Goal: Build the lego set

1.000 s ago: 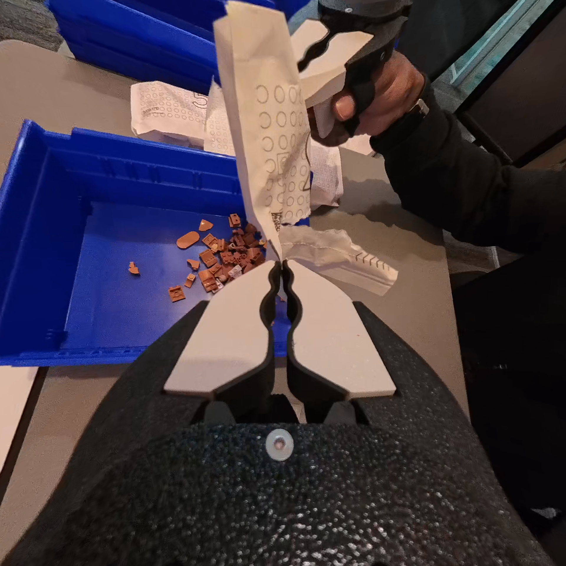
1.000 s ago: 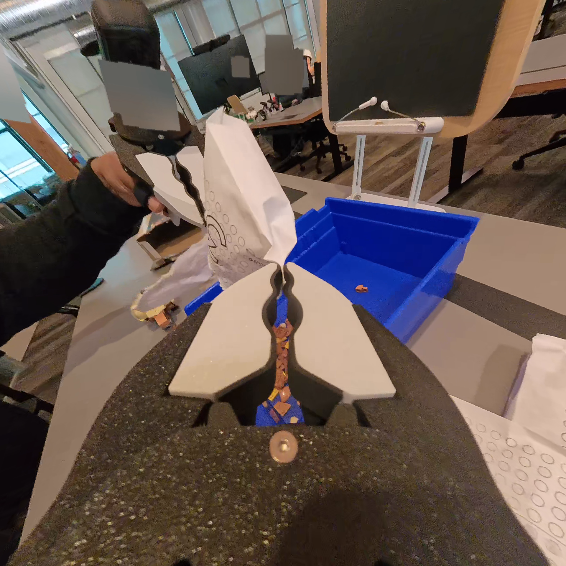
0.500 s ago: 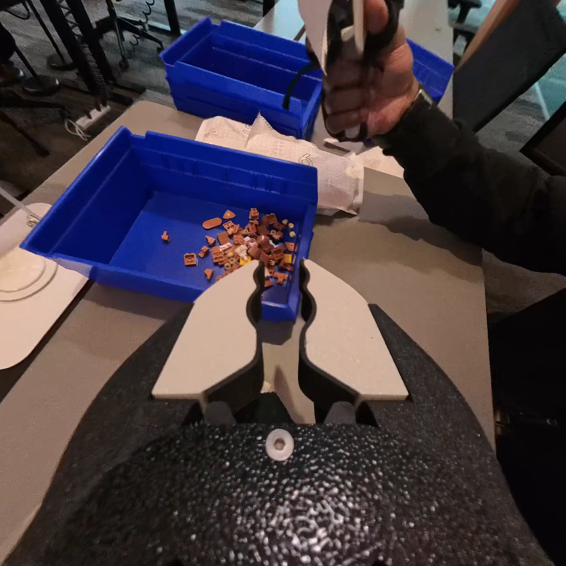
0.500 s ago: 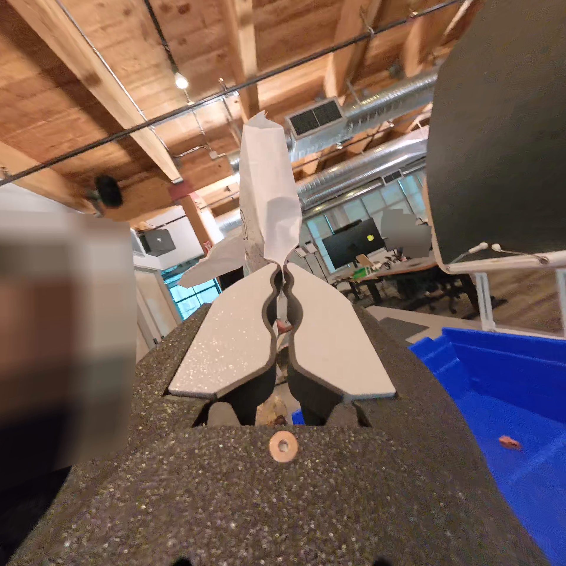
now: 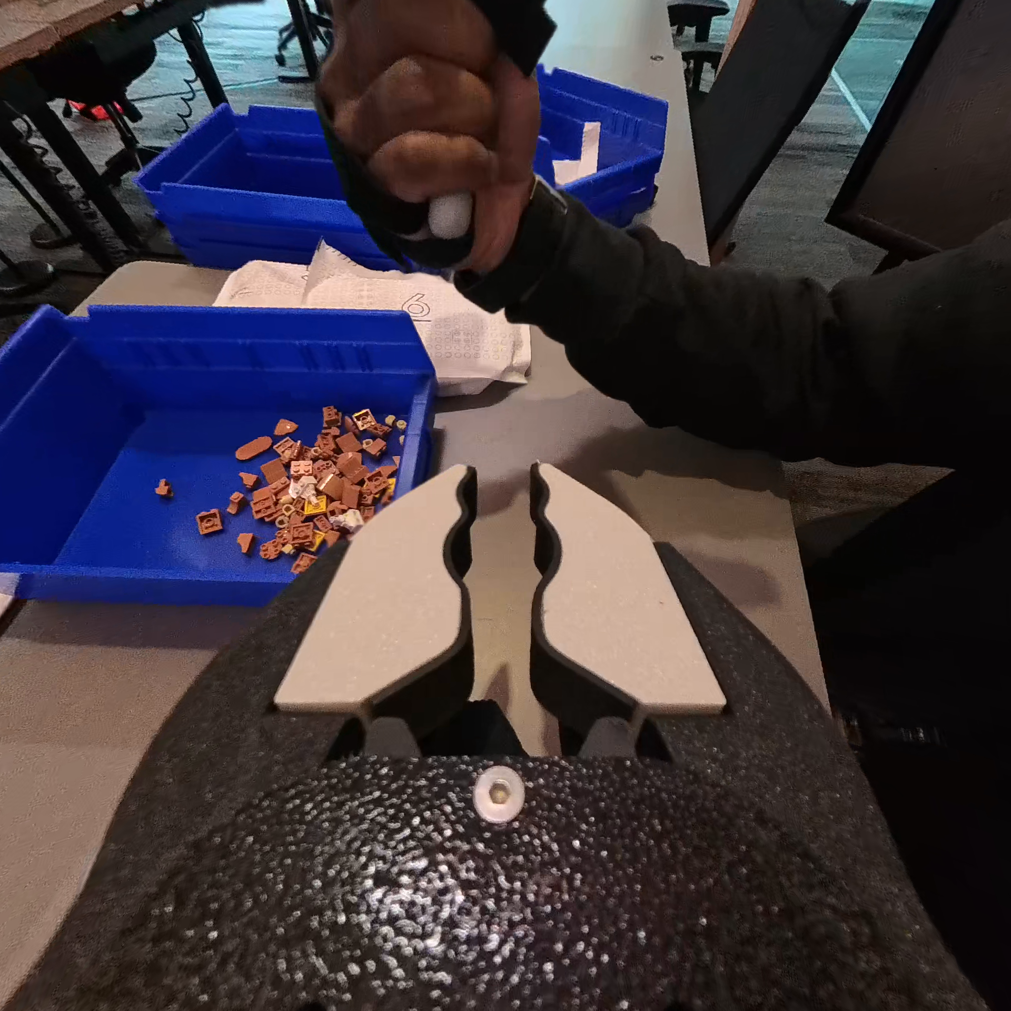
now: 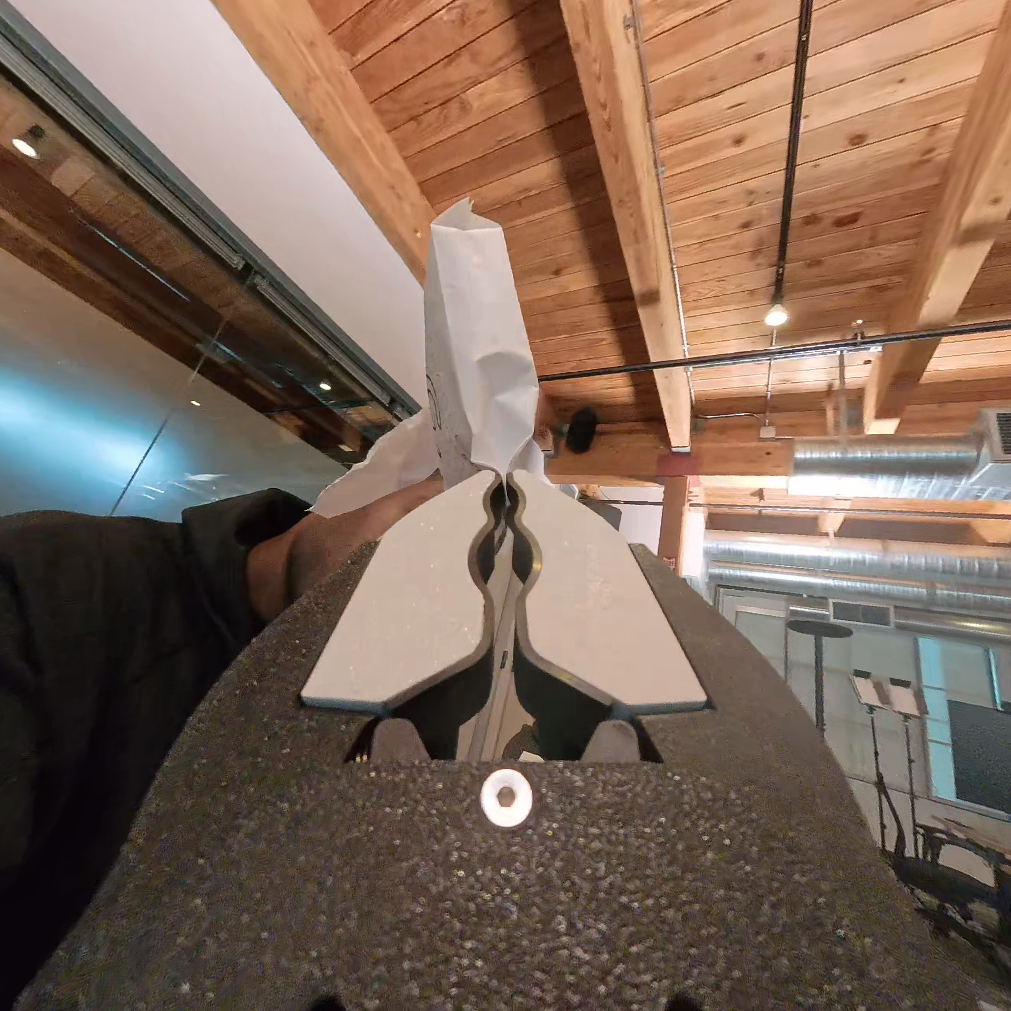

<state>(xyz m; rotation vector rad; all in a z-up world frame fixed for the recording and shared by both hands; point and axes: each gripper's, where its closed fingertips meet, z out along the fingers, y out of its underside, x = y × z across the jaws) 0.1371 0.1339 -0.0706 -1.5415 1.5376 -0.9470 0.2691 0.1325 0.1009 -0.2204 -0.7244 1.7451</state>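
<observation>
Two grippers were at work above a grey table [image 5: 629, 492]. The left gripper [image 5: 503, 476] hovered with its fingers spread and nothing between them, only bare tabletop showing through the gap. Just to its left stood a blue bin [image 5: 230, 350], and the left fingertip overlapped the bin's near right corner. Inside the bin, gathered toward its right side, lay a heap of small brown bricks [image 5: 312, 487] with a few yellow and pale pieces mixed in, and some stray brown bits lay further left. Beyond the bin's far right corner a white printed paper bag [image 5: 465, 339] lay flat on the table, and farther off stood stacked blue bins [image 5: 257, 180]. A hand [image 5: 432, 126] in a dark sleeve gripped the other tool's handle, raised high at the far side.

The right gripper [image 6: 506, 484] pointed up toward a wooden ceiling [image 6: 547, 137], its fingers pressed together on the crumpled lower end of a white paper bag [image 6: 476, 355], which stood upright above the fingertips with its torn mouth uppermost.
</observation>
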